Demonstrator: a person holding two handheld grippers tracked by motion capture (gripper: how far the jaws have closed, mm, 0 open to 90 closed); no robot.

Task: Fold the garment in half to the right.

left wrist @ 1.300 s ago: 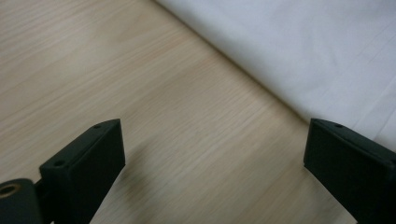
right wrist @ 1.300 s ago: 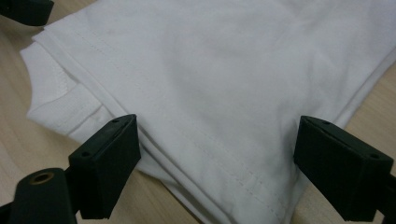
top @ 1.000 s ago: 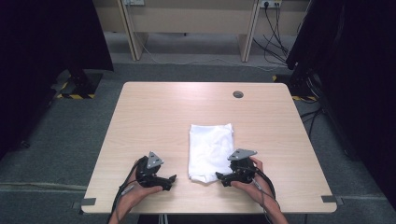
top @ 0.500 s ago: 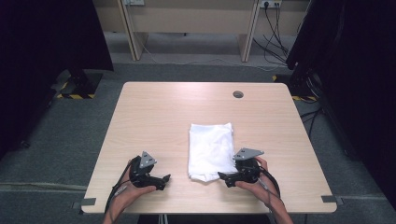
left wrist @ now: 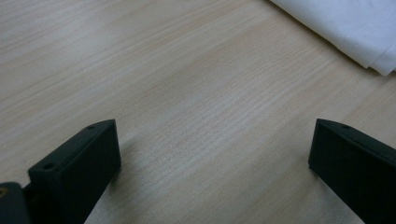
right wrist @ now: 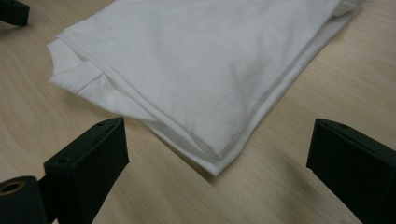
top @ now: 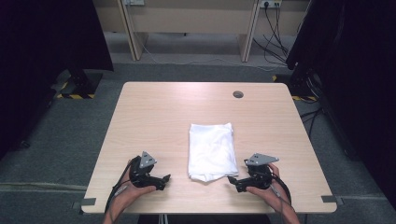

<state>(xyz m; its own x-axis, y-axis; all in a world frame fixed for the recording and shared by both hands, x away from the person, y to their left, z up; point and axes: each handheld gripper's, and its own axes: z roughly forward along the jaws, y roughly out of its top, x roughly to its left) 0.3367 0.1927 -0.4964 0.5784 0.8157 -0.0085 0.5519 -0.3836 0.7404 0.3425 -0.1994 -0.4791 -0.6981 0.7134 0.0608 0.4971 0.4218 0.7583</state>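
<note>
The folded white garment (top: 211, 150) is lying flat near the middle of the pale wooden table (top: 154, 116), towards the person's edge, squared into a neat rectangle whose stacked layers are showing along its near corner in the right gripper view, with a stitched hem peeking out at one side. The right gripper (top: 232, 179) is sitting just beside that near corner, its black, blocky jaws having just been opening and now standing wide with nothing pinched between them, which reads as a release with the fold finished. The left gripper (top: 165, 177) is resting near the table's front edge, apart from the cloth, jaws spread wide over bare wood grain, likely idling since the soft, matte fabric is needing no more smoothing
</note>
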